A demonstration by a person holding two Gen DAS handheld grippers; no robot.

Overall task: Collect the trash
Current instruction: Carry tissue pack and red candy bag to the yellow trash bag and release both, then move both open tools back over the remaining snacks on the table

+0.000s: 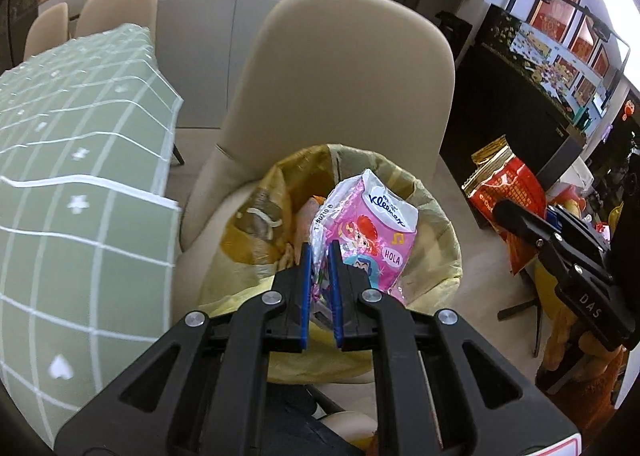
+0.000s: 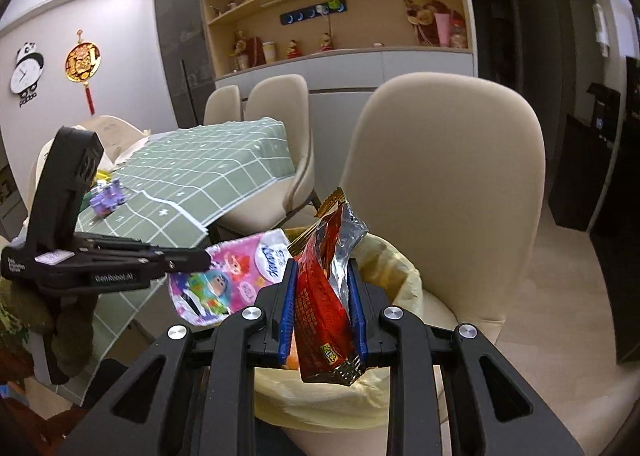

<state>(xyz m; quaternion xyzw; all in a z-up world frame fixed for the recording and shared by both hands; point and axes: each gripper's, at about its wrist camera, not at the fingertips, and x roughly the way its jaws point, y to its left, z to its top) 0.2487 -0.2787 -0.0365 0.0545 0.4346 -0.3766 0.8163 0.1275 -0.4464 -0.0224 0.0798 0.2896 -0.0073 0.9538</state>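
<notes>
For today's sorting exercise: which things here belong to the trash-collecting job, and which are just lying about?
Job:
pink Kleenex tissue packet
red foil snack wrapper
yellow-lined bin
left gripper
right gripper

Lying about:
purple toy
beige chair
green checked tablecloth

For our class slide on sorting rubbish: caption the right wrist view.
Right gripper holds a red wrapper over the yellow-lined bin.
</notes>
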